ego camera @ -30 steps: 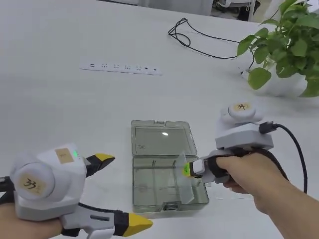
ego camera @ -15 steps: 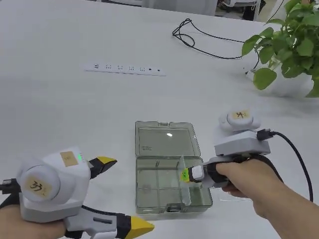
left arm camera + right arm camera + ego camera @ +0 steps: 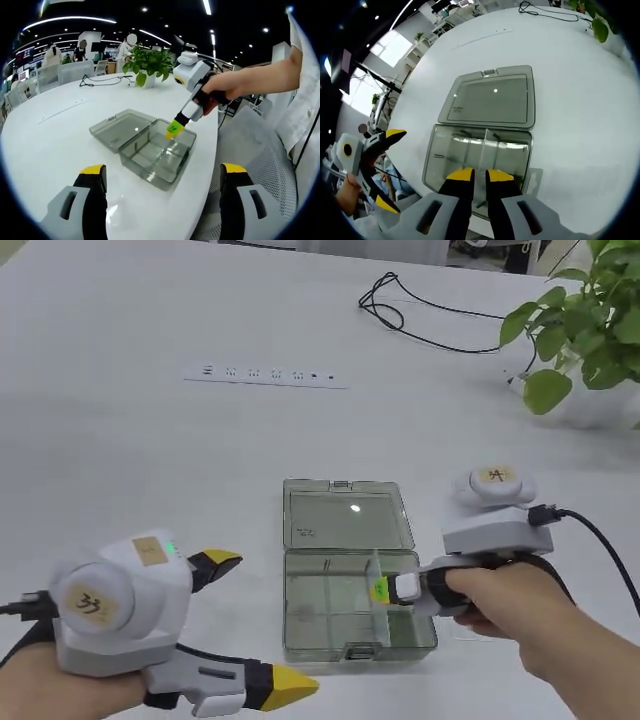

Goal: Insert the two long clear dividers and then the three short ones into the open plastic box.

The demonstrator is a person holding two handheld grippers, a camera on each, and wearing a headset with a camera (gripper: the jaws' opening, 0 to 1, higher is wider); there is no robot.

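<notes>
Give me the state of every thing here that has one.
plastic box: open, lid folded back flat.
right gripper: shut on the clear divider.
clear divider: upright in the box.
left gripper: open, empty, beside the box.

We are in an open-plan office. Our wide white surface (image 3: 110, 490) carries a white power strip (image 3: 266, 374) at 12 o'clock, and a looped black cable (image 3: 395, 305) and a potted plant (image 3: 590, 325) at 2 o'clock. Beyond it, the left gripper view shows long ceiling light strips (image 3: 70, 21), chairs (image 3: 47, 75) and standing people (image 3: 124, 50).
</notes>
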